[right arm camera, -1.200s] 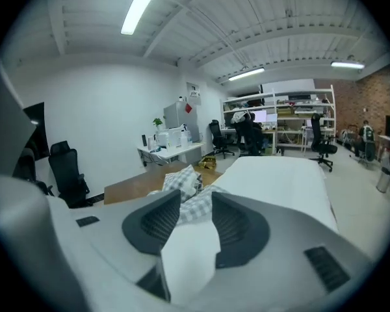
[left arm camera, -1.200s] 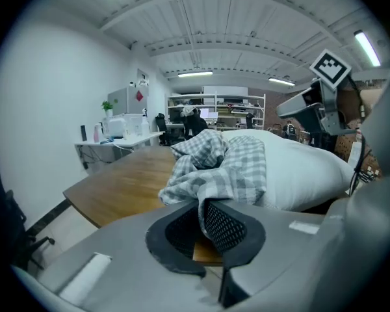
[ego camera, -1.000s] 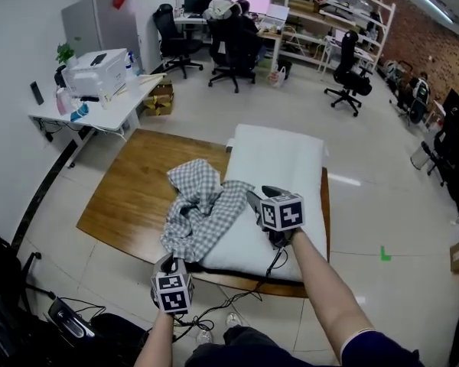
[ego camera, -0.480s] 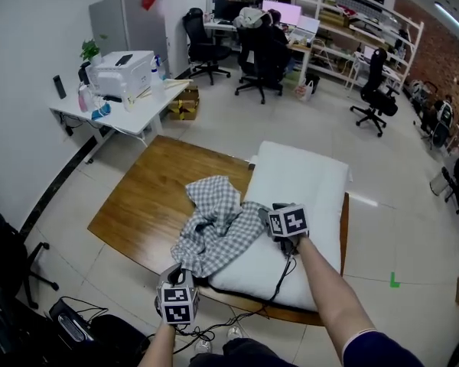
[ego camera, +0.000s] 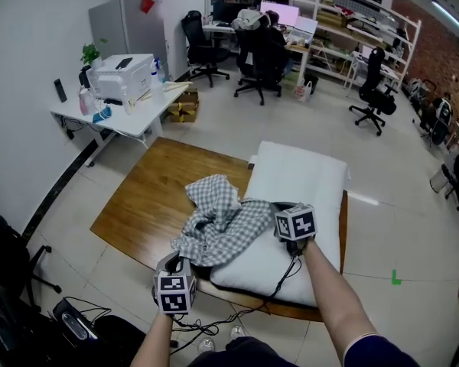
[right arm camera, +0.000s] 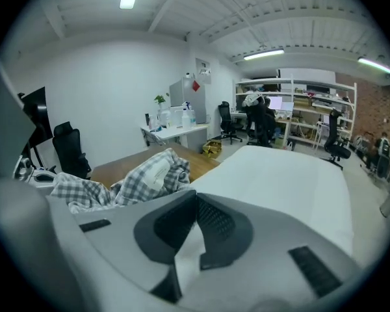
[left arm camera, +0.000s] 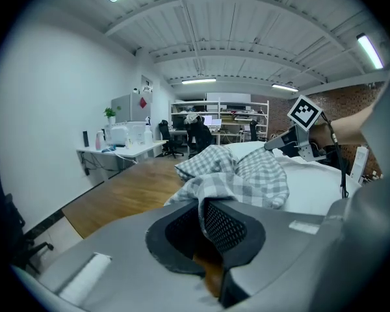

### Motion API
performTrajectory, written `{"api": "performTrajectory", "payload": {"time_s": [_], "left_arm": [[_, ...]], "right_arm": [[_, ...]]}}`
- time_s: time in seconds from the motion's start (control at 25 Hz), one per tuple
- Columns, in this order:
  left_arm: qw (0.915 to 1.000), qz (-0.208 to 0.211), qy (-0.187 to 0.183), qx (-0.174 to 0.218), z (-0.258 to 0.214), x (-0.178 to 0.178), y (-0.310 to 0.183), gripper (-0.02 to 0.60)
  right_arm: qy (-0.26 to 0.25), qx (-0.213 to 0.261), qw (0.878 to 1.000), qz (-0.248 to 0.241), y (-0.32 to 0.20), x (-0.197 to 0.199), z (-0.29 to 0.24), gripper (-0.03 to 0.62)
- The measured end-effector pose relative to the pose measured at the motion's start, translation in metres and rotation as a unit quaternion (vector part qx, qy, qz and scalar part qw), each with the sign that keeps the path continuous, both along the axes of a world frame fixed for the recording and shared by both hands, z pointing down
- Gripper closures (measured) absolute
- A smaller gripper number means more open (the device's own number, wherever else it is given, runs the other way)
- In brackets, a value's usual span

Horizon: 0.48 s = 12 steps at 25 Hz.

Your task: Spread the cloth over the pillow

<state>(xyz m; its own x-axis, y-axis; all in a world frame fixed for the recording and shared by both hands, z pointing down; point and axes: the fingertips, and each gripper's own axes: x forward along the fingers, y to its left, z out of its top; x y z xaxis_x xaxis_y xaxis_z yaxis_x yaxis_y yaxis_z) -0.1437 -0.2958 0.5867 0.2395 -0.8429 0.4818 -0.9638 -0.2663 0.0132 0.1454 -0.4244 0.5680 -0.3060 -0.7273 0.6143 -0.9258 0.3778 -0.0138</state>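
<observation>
A grey-and-white checked cloth point(ego camera: 222, 220) lies bunched on the near left part of a white pillow point(ego camera: 302, 182), spilling onto the wooden platform point(ego camera: 149, 197). My left gripper point(ego camera: 176, 266) is at the cloth's near corner and shut on it; the checked fabric point(left arm camera: 247, 174) runs into its pads point(left arm camera: 201, 203). My right gripper point(ego camera: 281, 207) rests on the pillow at the cloth's right edge. Its jaws are closing, nearly together, with a pale fold of fabric between the pads point(right arm camera: 195, 197). In that view the cloth point(right arm camera: 136, 181) is heaped to the left and the pillow point(right arm camera: 279, 181) stretches ahead.
A white desk point(ego camera: 118, 105) with a printer stands at the far left. Office chairs point(ego camera: 256, 52) and shelving line the back of the room. Cables point(ego camera: 214, 323) and dark equipment point(ego camera: 76, 327) lie on the tiled floor by my feet.
The right gripper's jaws have come together at the cloth's right edge. The left gripper has lifted slightly with its corner of the cloth. The head view has tilted up a little.
</observation>
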Motion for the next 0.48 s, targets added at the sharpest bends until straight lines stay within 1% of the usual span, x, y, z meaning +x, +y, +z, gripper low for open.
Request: {"api": "performTrajectory", "payload": {"time_s": [0.12,0.24,0.48], "left_arm": [[0.9998,-0.002,0.015,0.010,-0.013,-0.009,-0.006,0.569],[0.9993,0.000,0.025,0.028,-0.032,-0.014,-0.014,0.569],[0.9963,0.021,0.052,0.065,-0.078,-0.008,-0.028,0.569]], "right_arm": [[-0.004,0.026,1.000,0.016,0.006,0.009,-0.020,0.576],[-0.004,0.054,0.998,0.032,0.017,0.021,-0.046,0.577],[0.000,0.098,0.992,0.077,0.047,0.054,-0.097,0.577]]}}
